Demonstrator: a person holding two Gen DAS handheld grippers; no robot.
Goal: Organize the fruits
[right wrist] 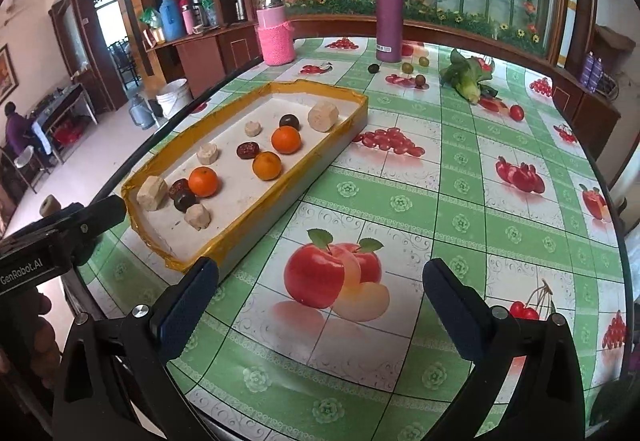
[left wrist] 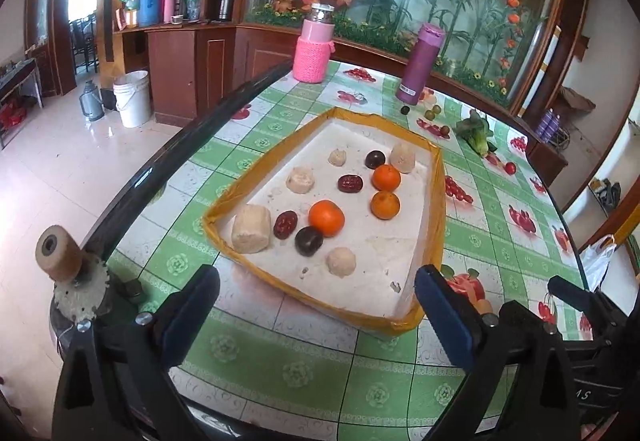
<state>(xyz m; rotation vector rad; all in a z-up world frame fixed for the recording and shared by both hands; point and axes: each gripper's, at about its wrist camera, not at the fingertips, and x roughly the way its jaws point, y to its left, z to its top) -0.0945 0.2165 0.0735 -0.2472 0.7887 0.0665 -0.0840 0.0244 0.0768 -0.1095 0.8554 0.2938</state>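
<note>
A white tray with a yellow taped rim (left wrist: 434,201) (right wrist: 248,237) holds three oranges (left wrist: 326,218) (right wrist: 204,181), two dark plums (left wrist: 308,240), two red dates (left wrist: 285,224) and several pale cut chunks (left wrist: 250,228). My left gripper (left wrist: 316,275) hangs open over the tray's near edge with nothing gripped. My right gripper (right wrist: 320,267) is open above the tablecloth to the right of the tray, over a printed apple. Small loose fruits (right wrist: 407,67) lie near the purple flask, and a red one (right wrist: 516,113) sits further right.
A pink knit-covered bottle (right wrist: 275,41) and a purple flask (right wrist: 388,17) stand at the far side of the table. A leafy vegetable (right wrist: 466,79) lies beside the loose fruits. The dark table edge (left wrist: 168,157) curves along the left. A spool (left wrist: 60,253) sits at the near left corner.
</note>
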